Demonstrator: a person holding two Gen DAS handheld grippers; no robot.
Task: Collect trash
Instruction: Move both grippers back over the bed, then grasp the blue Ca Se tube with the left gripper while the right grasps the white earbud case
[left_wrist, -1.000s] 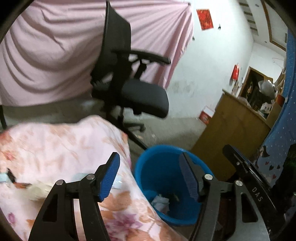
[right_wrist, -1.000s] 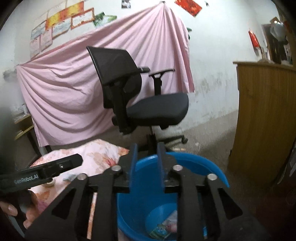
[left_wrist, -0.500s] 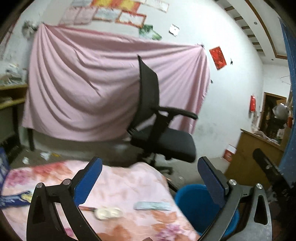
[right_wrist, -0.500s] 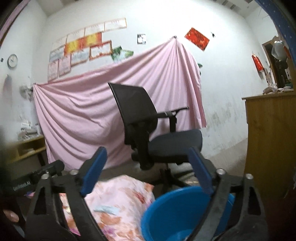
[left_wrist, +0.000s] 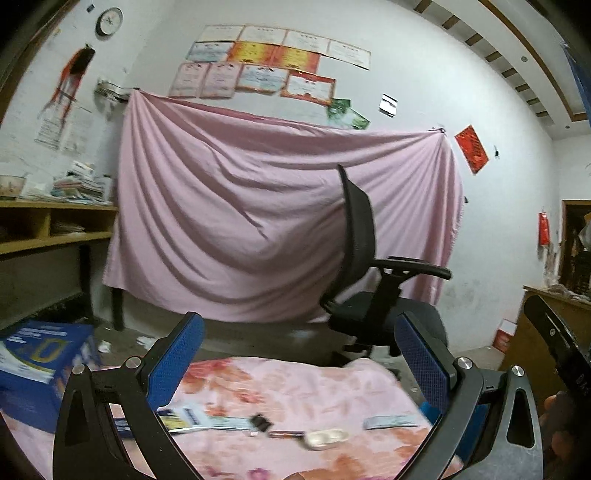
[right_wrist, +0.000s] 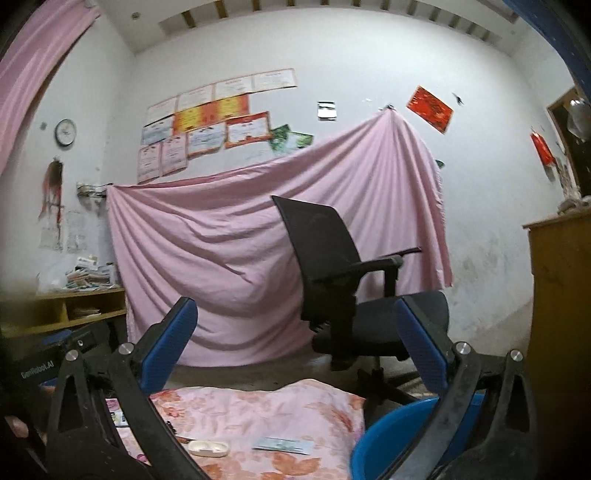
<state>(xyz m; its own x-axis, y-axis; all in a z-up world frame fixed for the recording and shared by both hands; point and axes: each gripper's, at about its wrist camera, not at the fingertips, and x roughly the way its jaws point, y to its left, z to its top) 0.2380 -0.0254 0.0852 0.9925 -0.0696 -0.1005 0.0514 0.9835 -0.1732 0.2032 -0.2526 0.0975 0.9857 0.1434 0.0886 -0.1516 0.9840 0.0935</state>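
Note:
My left gripper (left_wrist: 297, 325) is open wide with nothing between its blue pads, held above the near edge of the floral-cloth table (left_wrist: 295, 384). On the cloth lie a printed wrapper (left_wrist: 184, 419), a pale flat wrapper (left_wrist: 391, 421), a white oval case (left_wrist: 325, 439), a black clip (left_wrist: 260, 421) and a small dark stick (left_wrist: 286, 434). My right gripper (right_wrist: 295, 304) is also open wide and empty, above the table's right end. The blue bin (right_wrist: 388, 435) stands low beside the table, under its right finger. The pale wrapper (right_wrist: 284, 445) and white case (right_wrist: 208, 448) show below it.
A black office chair (right_wrist: 343, 288) stands behind the table before a pink sheet (left_wrist: 240, 229) hung on the wall. A wooden cabinet (right_wrist: 561, 314) is at the right. At the left are a wooden shelf desk (left_wrist: 44, 240) and a blue cardboard box (left_wrist: 40, 365).
Both grippers opened from narrower to wide. Both tilted up from looking down into the blue bin and swung left toward the table, so the wall and the items on the cloth came into view.

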